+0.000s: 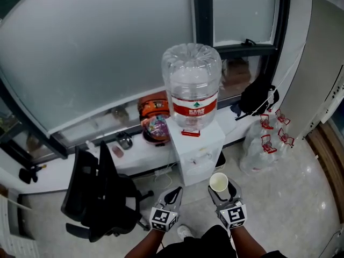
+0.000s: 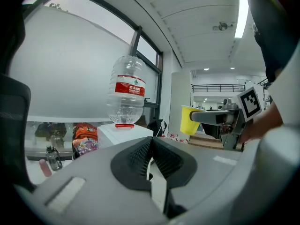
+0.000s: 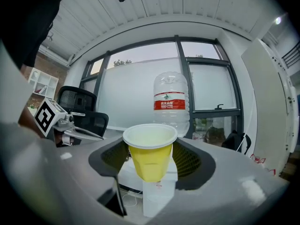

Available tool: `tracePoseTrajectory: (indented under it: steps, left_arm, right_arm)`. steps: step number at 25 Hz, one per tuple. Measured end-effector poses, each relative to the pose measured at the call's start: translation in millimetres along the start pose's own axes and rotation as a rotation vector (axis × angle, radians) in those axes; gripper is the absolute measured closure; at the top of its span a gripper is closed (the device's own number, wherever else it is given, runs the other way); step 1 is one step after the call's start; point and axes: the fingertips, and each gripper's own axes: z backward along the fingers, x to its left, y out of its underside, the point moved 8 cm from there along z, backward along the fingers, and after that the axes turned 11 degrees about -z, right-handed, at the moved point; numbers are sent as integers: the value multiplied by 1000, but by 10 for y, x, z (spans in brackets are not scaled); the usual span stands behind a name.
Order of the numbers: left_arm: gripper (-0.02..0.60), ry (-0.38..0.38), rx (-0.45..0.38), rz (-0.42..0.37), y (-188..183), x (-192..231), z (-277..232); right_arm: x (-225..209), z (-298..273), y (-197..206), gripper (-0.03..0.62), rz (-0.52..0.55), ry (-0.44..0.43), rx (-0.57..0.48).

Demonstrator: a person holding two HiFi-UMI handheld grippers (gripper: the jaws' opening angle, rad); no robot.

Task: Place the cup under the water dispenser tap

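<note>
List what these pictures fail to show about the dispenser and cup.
- Tap: in the right gripper view the cup covers the dispenser front; in the left gripper view the left gripper cuts it off; in the head view it is too small.
- Bottle label print: too small in every view.
- Windowsill clutter: blurred, head view.

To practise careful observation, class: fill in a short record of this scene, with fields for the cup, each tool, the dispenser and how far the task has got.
cup: yellow cup, upright, looks empty
holder: right tool, closed on the cup
other hand: left tool, jaws together, nothing held
target: white water dispenser, bottle on top, ahead of both tools
progress: cup not yet at the dispenser
</note>
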Motion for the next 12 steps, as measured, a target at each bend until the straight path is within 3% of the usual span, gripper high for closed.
tracePoseTrajectory:
  steps: [6,12]
  left_arm:
    - [566,-20,23,58,125,43,-25]
    - [566,-75,66,109,214,40,-64]
  right_arm:
    - [-11,-200,81,299,9,-37,38]
    - [-49,-348,145,299,92,-129,83]
